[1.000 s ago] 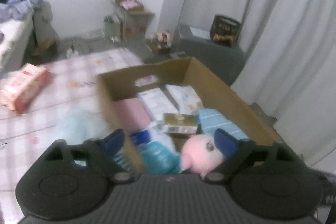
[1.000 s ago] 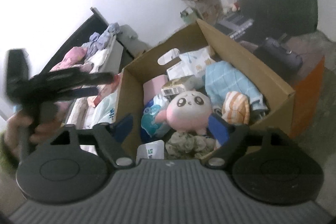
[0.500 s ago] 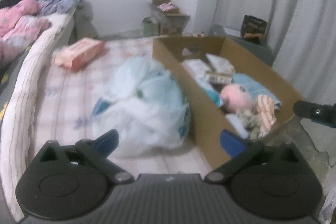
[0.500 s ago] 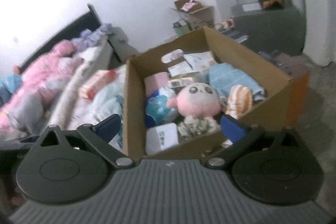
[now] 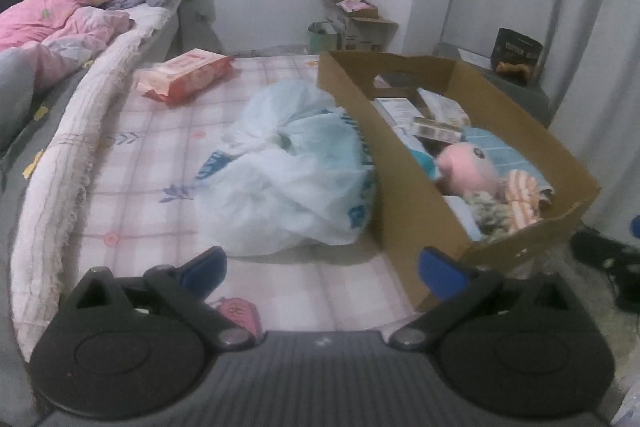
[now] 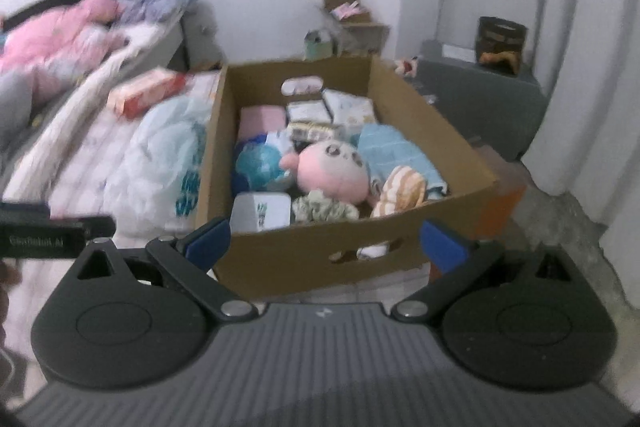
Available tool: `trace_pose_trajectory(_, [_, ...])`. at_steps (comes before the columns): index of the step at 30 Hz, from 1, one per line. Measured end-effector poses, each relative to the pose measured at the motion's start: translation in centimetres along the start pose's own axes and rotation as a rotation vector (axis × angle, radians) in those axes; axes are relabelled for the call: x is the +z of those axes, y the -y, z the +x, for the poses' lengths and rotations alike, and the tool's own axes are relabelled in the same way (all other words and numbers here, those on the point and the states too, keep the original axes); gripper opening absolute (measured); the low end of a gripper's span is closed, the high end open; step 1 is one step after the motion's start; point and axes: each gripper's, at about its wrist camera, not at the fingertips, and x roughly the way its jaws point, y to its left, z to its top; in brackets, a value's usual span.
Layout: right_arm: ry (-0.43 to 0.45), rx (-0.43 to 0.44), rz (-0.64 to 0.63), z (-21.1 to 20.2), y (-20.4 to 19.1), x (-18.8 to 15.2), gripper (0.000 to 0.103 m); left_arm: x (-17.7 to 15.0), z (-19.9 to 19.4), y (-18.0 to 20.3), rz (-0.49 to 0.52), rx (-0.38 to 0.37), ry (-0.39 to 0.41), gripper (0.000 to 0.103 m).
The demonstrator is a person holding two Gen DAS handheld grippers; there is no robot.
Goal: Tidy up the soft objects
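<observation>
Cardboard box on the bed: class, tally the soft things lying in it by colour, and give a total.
In the cardboard box:
Pink: 2, the plush toy and a folded cloth
Light blue: 1, a towel
Orange striped: 1, a soft item
Grey-green: 1, a ruffled item
Total: 5

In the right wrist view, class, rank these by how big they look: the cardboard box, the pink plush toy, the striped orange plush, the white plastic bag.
1. cardboard box
2. white plastic bag
3. pink plush toy
4. striped orange plush
</observation>
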Motion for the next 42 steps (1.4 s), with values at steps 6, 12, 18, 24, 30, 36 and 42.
trace_pose_trajectory(6, [-0.031, 0.075, 0.038, 0.8, 0.1, -0.3, 0.102, -0.5, -0.3, 1.8, 0.043, 0.009, -0.018, 0.103])
trace_pose_trajectory(12, [-0.056, 0.119, 0.043, 1.7, -0.3, -0.4, 0.102, -0.4, -0.3, 2.4, 0.041, 0.006, -0.026, 0.102])
trace_pose_trajectory(18, [-0.075, 0.132, 0.064, 2.6, 0.2, -0.5, 0.102, -0.3, -0.3, 2.5, 0.030, 0.012, -0.030, 0.102])
trace_pose_trajectory(24, [-0.074, 0.132, 0.063, 2.6, 0.3, -0.5, 0.102, -0.4, -0.3, 2.8, 0.036, 0.025, -0.025, 0.102])
trace_pose_trajectory(30, [-0.076, 0.132, 0.062, 2.6, 0.3, -0.5, 0.102, -0.5, -0.3, 2.9, 0.032, 0.030, -0.029, 0.102])
trace_pose_trajectory(36, [-0.077, 0.129, 0.051, 2.8, 0.4, -0.4, 0.102, -0.4, -0.2, 2.9, 0.034, 0.043, -0.033, 0.102])
trace_pose_trajectory(42, [-0.087, 0.137, 0.046, 3.5, 0.6, -0.1, 0.102, -0.3, -0.1, 2.9, 0.035, 0.054, -0.039, 0.102])
